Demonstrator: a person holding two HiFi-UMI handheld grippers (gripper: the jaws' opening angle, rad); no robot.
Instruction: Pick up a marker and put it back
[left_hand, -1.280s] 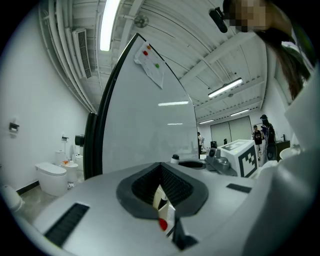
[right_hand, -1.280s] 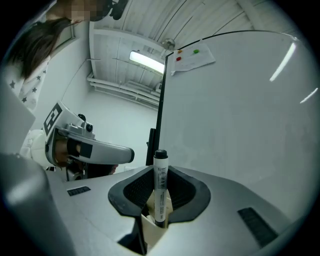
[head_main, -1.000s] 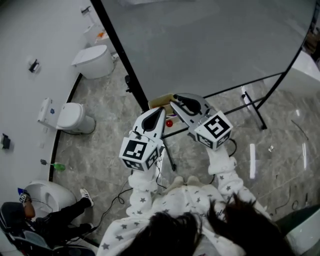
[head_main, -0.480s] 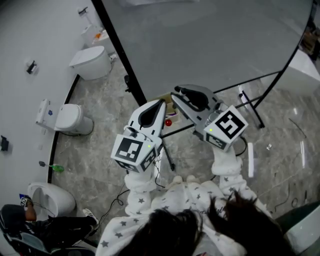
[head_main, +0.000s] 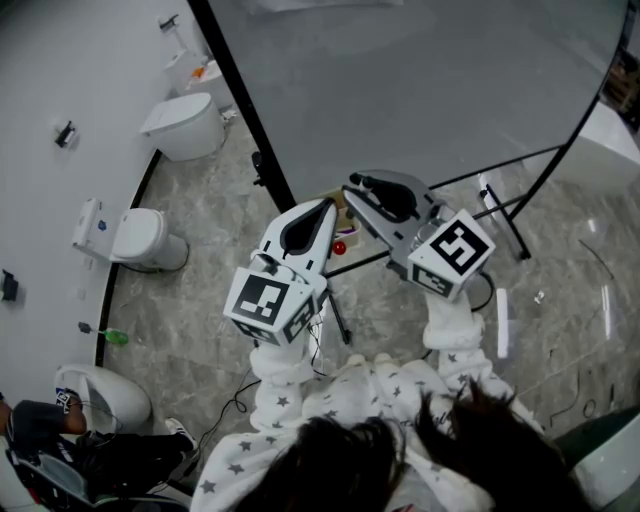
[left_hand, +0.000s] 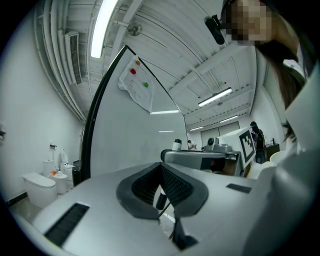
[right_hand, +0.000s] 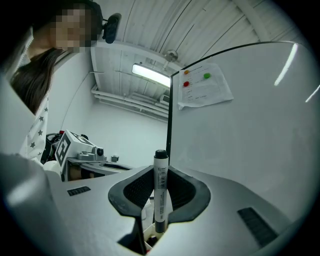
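The marker (right_hand: 160, 194) stands upright, pinched in the right gripper (right_hand: 159, 175), with its lower end just above the pen box (right_hand: 148, 235). A move straight down along its length should seat it. Near the box, the left gripper (left_hand: 161, 172) is pressed together and empty.

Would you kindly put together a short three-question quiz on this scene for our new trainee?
1. True or false: the right claw is empty.
2. The cap of the marker is: A red, B black, C green.
3. What is fixed to the whiteboard?

Key:
1. False: it is shut on the marker, which stands upright between its jaws.
2. B.
3. A sheet of paper with red and green dots.
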